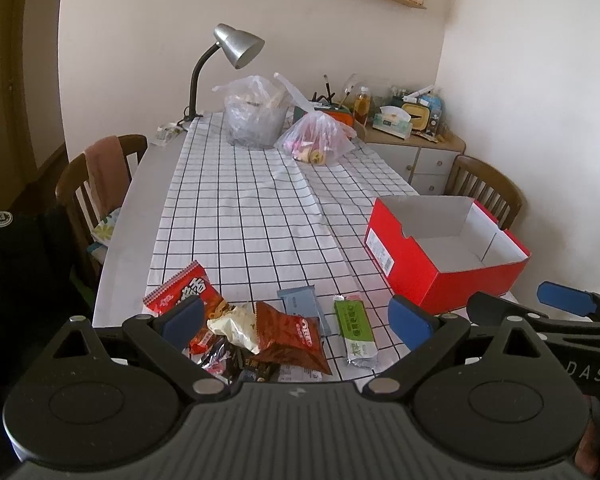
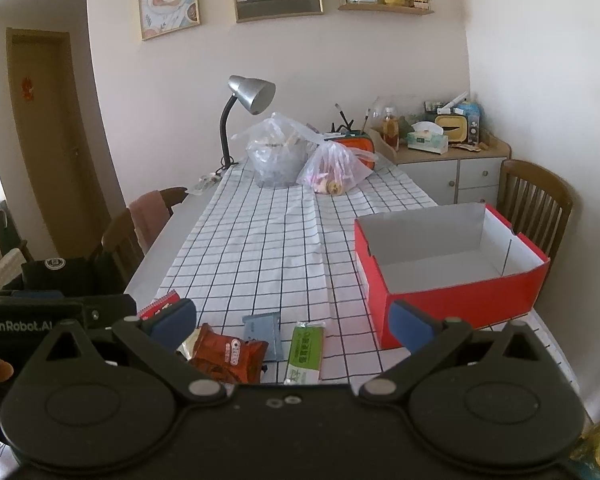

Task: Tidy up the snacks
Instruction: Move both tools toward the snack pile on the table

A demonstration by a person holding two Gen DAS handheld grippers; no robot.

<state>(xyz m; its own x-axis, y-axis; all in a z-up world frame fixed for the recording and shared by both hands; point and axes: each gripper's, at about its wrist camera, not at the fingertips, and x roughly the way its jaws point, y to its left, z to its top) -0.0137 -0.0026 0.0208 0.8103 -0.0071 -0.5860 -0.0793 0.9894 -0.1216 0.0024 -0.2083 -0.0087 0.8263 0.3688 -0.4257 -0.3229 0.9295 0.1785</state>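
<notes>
While both grippers hover low over the near end of the table (image 1: 136, 216), neither has hold of anything. Left gripper (image 1: 296, 320): fingers spread wide, blue pads well apart, nothing between them but air. Right gripper (image 2: 294, 320): likewise wide open and empty.

Landmark: the red box (image 1: 428, 276), open-topped, white inside, nothing in it, standing on the checked cloth (image 1: 252, 200).

Snacks lie in a loose cluster to the left of the red box, at the cloth's near edge:
- green packet (image 1: 356, 330), nearest the box, lying flat, apart from it; in the left wrist view it sits below and just inside the left gripper's right pad.
- grey-blue packet (image 1: 302, 306), left of the green one, close beside it.
- brown Oreo bag (image 1: 296, 336), left again, overlapping the grey-blue packet's near corner; directly ahead of the left gripper, between its fingers in view.
- cream wrapper (image 1: 234, 326), crumpled, touching the Oreo bag.
- red packet (image 1: 180, 290), farthest from the box, partly hidden behind the left gripper's left pad.
- small dark packets (image 1: 244, 366), nearest the camera, piled against the Oreo bag; details too small to read.

In the right wrist view the box stands ahead of the right gripper's right finger; the snacks lie ahead of its left half.
</notes>
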